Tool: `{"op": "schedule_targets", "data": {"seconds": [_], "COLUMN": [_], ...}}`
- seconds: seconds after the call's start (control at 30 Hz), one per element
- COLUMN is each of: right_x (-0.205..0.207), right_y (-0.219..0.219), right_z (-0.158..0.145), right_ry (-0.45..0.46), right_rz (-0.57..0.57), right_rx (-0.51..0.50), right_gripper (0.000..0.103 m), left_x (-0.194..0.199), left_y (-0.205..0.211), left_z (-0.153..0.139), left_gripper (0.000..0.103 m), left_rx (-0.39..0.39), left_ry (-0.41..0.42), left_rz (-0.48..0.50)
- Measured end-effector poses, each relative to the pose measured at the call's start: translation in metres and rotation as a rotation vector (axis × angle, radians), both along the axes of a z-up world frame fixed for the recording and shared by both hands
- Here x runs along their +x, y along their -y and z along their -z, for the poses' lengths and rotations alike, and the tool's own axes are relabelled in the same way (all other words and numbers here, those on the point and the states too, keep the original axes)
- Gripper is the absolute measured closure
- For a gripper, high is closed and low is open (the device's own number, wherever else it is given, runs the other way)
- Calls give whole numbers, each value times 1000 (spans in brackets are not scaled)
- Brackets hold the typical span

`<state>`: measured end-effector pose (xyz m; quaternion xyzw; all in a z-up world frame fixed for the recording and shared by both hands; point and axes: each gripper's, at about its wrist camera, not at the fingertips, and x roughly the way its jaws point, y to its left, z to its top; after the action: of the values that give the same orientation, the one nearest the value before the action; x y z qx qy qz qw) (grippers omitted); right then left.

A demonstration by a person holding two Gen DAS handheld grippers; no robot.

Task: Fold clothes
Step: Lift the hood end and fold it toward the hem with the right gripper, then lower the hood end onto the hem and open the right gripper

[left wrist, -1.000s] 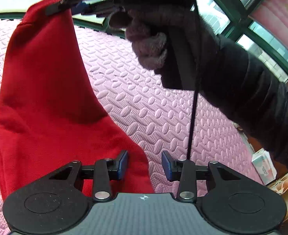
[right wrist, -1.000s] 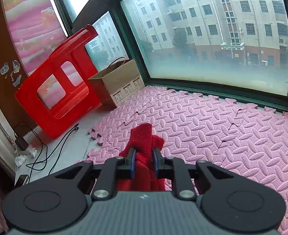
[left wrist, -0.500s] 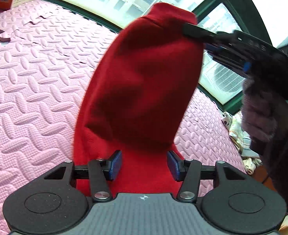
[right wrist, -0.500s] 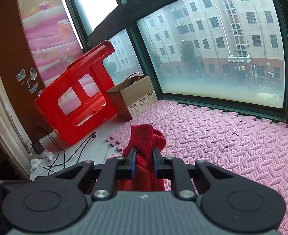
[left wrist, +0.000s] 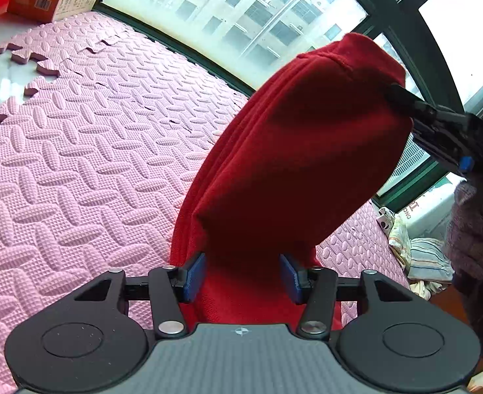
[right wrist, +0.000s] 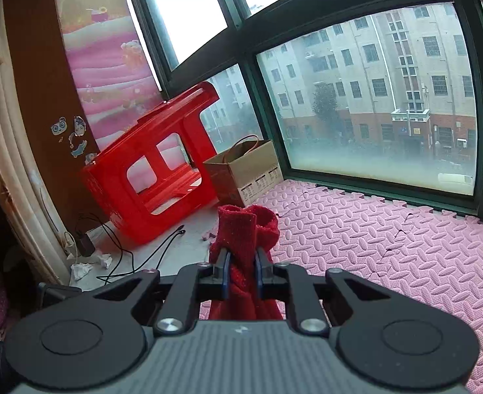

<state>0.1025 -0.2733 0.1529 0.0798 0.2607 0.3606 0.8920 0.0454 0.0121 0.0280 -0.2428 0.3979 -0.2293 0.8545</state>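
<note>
The red garment [left wrist: 294,164] hangs in the air above the pink foam mat [left wrist: 77,164], lifted by one bunched end so that its body drapes down toward my left gripper [left wrist: 243,277]. My right gripper [right wrist: 241,271] has its blue pads pinched tight on a thick wad of that red cloth, which pokes up past the fingertips in the right wrist view; in the left wrist view I see the same gripper coming in from the right, biting the top corner of the garment, with my gloved hand [left wrist: 474,229] behind it. My left gripper stands partly spread, its blue pads [left wrist: 195,275] on either side of the hanging cloth; fabric lies between them, but I cannot tell whether they touch it. Beyond the mat, near the window [right wrist: 372,105], a red plastic stool [right wrist: 156,164] lies tipped on its side beside a cardboard box [right wrist: 251,170]. Black cables [right wrist: 120,256] and crumpled tissues [right wrist: 87,266] lie on the bare floor close by. A heap of striped and patterned laundry [left wrist: 418,256] sits off the mat's far right edge.
</note>
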Motion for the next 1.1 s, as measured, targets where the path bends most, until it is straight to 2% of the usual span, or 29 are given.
{"op": "schedule_targets", "data": {"seconds": [0.07,0.3,0.43,0.63,0.83,1.1], "right_x": [-17,-90,-129,-187,-222,-254], "right_y": [2,3,0,2,7,4], "right_z": [-4,-9,-1,20,35,60], "right_ry": [13,55,49,61,74,50], "right_rz": [-16,-106,-147,-237,-277,-332], "right_rx": [2,-21,-43,-98,-171,-247], "right_gripper": [91,95,95,95,95,94], "left_x": [-5,-40,-64,-94,-110,-118], "left_y": [-3,-38,-60,-77,-76,-48], "left_z": [-3,-17,-23,-27,-37,-64], "left_gripper": [49,47,47,47,47,47], "left_rx": [31,57,57,69,74,44], "left_ry": [9,29,27,26,44,127], "left_rz": [-23,-106,-164,-200,-191,-113]}}
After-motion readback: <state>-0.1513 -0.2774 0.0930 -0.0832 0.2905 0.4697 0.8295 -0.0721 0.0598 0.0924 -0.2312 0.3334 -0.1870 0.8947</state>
